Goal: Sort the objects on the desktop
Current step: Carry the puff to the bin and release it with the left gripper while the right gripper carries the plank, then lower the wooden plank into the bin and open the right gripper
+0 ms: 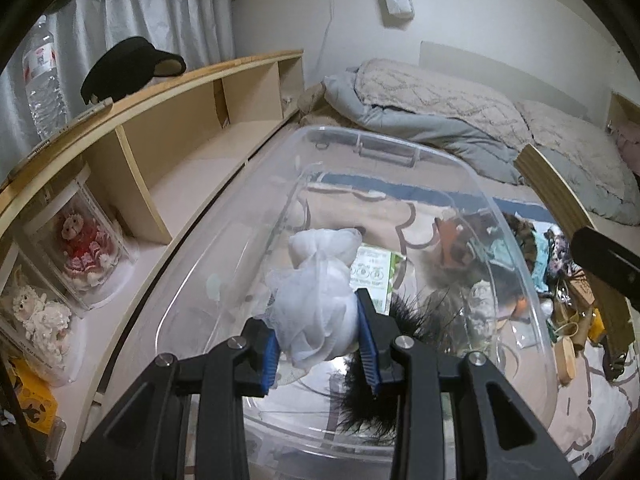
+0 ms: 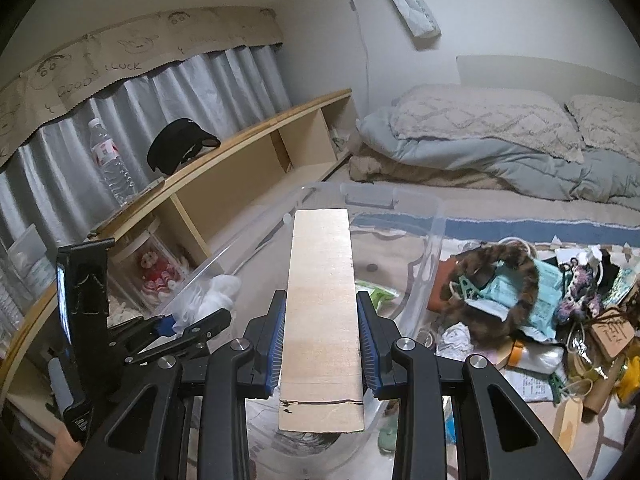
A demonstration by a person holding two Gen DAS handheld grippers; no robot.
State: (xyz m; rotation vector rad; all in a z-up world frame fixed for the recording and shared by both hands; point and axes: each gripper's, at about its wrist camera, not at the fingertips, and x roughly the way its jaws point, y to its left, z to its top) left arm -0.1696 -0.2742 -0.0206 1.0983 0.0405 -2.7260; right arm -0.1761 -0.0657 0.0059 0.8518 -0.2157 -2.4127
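On the left, my left gripper clamps a white mesh pouch over the clear plastic bin. To its right, my right gripper pinches a flat wooden board above the bin's near end, with the clutter pile farther right.

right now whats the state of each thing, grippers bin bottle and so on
left gripper: shut on the white mesh pouch, over the bin
right gripper: shut on the wooden board, pointing over the bin
clear bin: open, no lid on it, a green packet and black fluff inside
water bottle: upright on the shelf, cap on
pile of items: unsorted, beside the bin
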